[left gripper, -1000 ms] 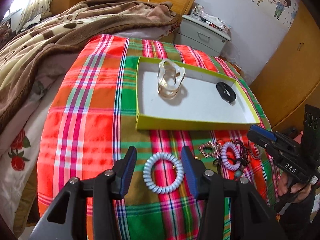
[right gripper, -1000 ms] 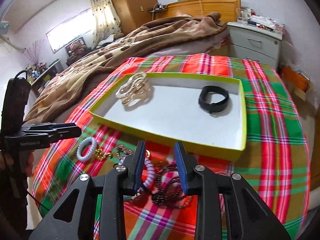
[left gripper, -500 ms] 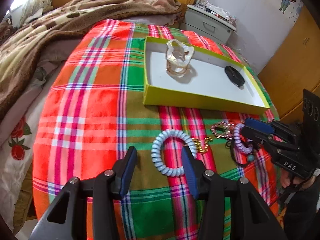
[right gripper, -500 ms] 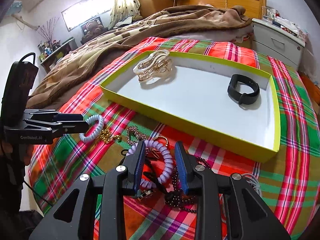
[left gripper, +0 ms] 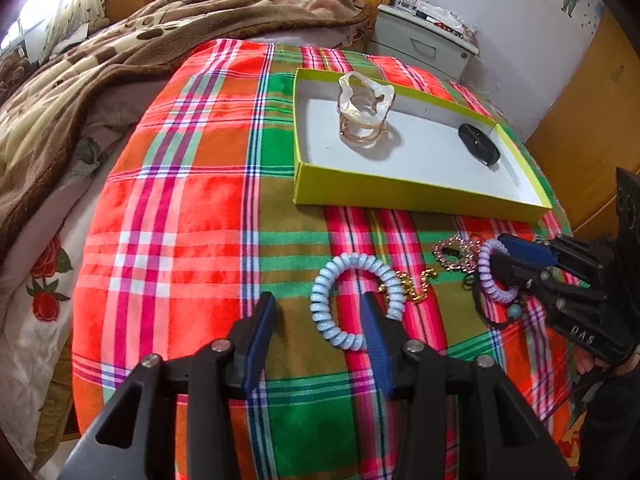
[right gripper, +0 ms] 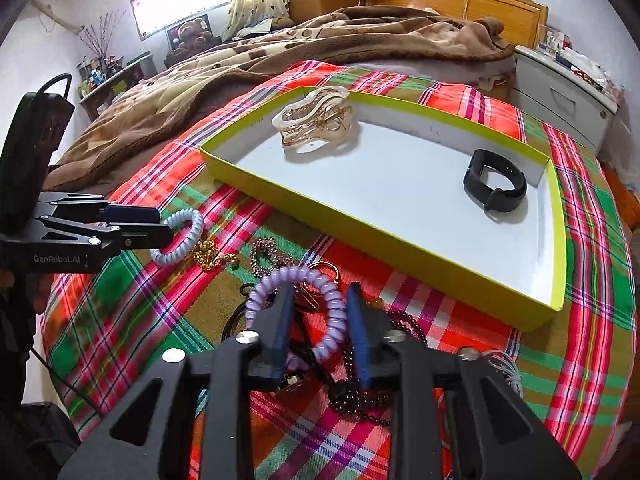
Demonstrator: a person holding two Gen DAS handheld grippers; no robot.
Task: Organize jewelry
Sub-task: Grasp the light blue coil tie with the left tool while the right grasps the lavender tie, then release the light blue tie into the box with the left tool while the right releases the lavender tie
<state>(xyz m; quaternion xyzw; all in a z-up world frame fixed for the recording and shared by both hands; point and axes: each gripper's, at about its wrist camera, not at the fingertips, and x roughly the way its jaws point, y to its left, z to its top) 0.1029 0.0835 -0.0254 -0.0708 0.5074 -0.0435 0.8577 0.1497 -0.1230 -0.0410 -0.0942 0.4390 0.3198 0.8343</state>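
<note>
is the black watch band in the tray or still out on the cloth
In the tray: the black band lies on its white floor near the far right corner, inside the yellow rim.

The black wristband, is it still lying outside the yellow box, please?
No, the black wristband lies inside the yellow box, near its right end.

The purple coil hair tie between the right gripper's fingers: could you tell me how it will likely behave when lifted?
The purple coil hair tie looks springy, so it would probably flex rather than hold a stiff ring. It lies on a tangle of dark beads and cords, which might snag and trail along. The right gripper is open around one side of it, so it may dangle.
</note>
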